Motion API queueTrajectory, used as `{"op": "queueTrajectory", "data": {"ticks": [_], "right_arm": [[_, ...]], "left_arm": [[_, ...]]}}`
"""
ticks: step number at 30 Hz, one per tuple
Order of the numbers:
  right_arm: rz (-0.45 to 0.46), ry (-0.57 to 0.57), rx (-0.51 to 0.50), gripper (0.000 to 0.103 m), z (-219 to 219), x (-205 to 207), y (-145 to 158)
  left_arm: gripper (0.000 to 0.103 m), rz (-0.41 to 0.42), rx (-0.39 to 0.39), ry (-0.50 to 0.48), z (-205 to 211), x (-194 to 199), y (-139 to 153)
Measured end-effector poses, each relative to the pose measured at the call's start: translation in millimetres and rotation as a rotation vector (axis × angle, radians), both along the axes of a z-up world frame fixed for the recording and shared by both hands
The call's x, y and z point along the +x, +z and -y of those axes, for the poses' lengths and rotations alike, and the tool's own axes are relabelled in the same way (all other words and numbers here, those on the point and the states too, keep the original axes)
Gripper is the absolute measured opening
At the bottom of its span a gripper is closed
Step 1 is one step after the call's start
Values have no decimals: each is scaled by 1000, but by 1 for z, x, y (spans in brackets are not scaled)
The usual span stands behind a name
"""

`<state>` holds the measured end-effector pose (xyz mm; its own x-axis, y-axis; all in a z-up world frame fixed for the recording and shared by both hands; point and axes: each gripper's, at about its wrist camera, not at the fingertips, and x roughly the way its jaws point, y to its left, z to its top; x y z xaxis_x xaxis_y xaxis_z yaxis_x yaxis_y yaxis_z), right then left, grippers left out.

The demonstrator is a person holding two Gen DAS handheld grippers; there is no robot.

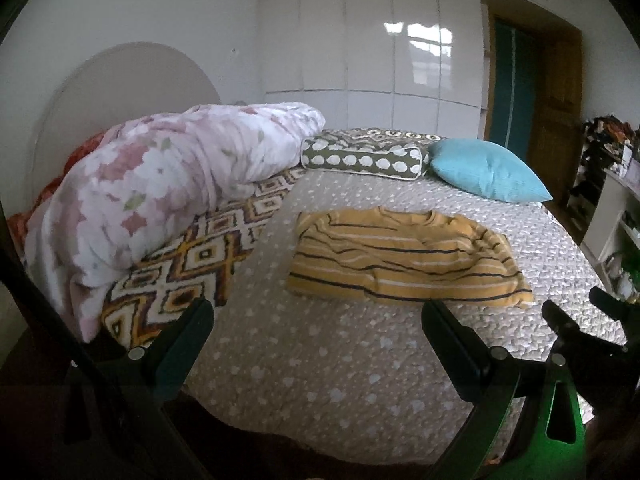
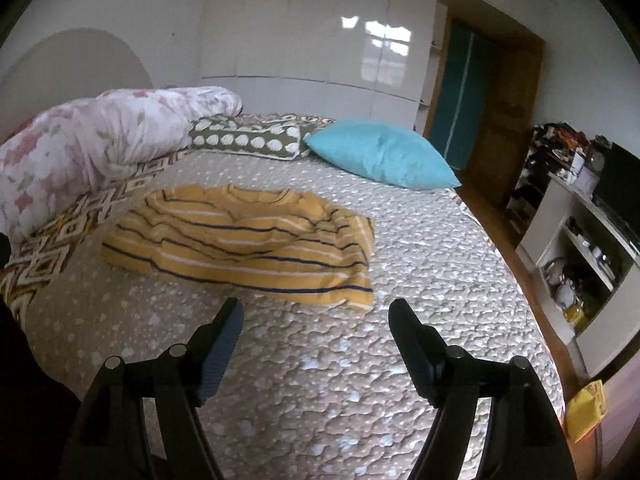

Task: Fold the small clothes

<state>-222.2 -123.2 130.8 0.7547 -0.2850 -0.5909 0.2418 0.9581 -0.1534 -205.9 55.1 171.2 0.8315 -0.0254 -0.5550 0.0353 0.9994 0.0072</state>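
A small mustard-yellow shirt with dark and white stripes (image 1: 404, 258) lies spread and wrinkled on the grey quilted bed cover (image 1: 320, 360), neckline toward the pillows. It also shows in the right wrist view (image 2: 248, 244). My left gripper (image 1: 318, 314) is open and empty, held above the bed just short of the shirt's near hem. My right gripper (image 2: 316, 314) is open and empty, also a little short of the hem, toward the shirt's right corner. The right gripper's black tips (image 1: 568, 320) show at the lower right of the left wrist view.
A rolled floral duvet (image 1: 168, 176) lies on a patterned blanket (image 1: 192, 256) at the left. A dotted bolster (image 1: 360, 158) and a blue pillow (image 1: 484, 170) lie behind the shirt. White shelves with clutter (image 2: 584, 240) stand right of the bed. A white wardrobe (image 1: 372, 40) is behind.
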Motion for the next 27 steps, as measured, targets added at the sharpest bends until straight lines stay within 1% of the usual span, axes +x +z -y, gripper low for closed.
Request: {"op": "queueTrajectory", "data": {"ticks": [8,16,27], "right_arm": [[-19,34,-26,79,-11,6,-4],[-33,8,-2,79,-3,7,-8],[-43,-2,9,79,6,8,-12]], "left_arm": [[103,-45,-41,-5,-8,8,-9],[103,-70,-61,-30,-5,13,-15],[103,-88,-46,-28,-2,16,-21]]}}
